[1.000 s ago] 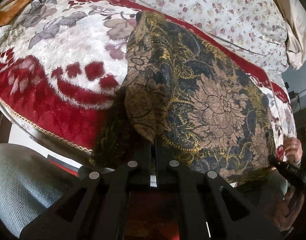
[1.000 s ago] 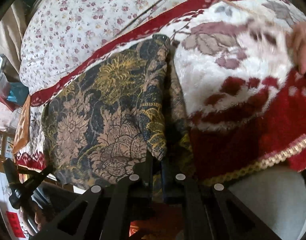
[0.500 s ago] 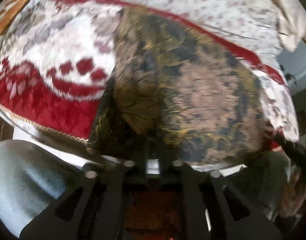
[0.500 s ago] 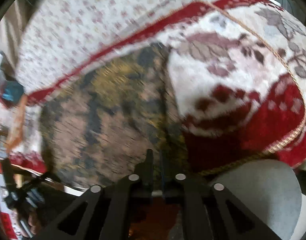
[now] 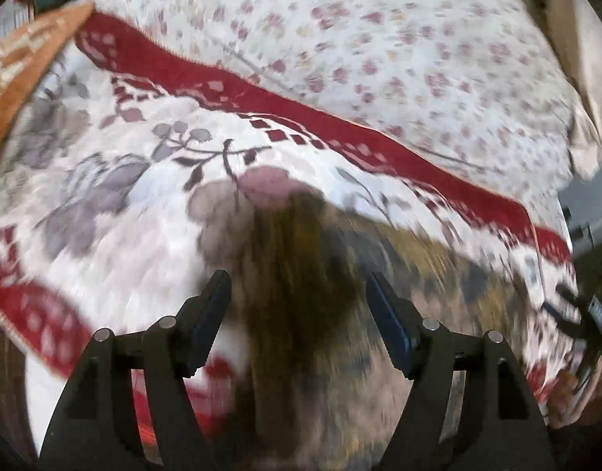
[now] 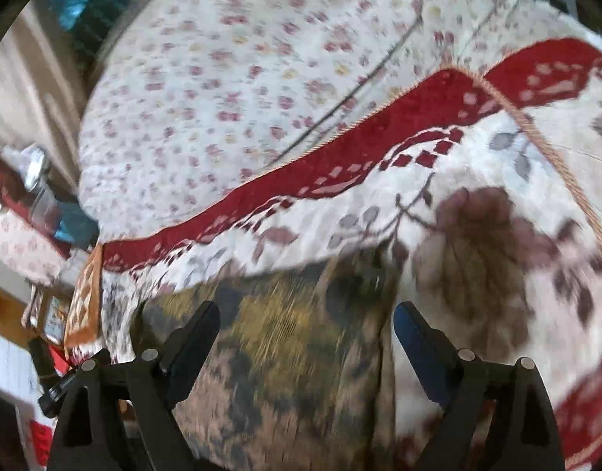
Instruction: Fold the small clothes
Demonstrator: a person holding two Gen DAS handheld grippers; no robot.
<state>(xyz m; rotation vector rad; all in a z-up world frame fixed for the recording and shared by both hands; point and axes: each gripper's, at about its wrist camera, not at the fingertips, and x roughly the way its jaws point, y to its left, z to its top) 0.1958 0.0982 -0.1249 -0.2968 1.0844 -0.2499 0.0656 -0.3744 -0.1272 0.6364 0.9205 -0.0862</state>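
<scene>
A dark garment with a brown and gold floral print [image 5: 340,314] [image 6: 293,353] lies on a red and white plush blanket [image 5: 116,180] [image 6: 477,180], blurred by motion in both views. My left gripper [image 5: 297,290] hovers over the garment's left part, its jaws opening wide, and the cloth lies below them with neither pad pressing on it. My right gripper [image 6: 306,320] stands over the garment's right part, jaws also opening, nothing pinched between the pads. The other gripper's black frame [image 5: 587,322] shows at the right edge of the left wrist view.
Behind the blanket spreads a white bedsheet with small pink flowers [image 5: 399,51] [image 6: 242,78]. An orange patterned cloth [image 5: 22,66] [image 6: 85,306] lies at the blanket's left end. Shelving and clutter [image 6: 30,196] stand off the bed's left side.
Both grippers were shut on the garment's near edge a second ago. They have carried it forward over the blanket, opened and let go, and now sit higher and farther in.
</scene>
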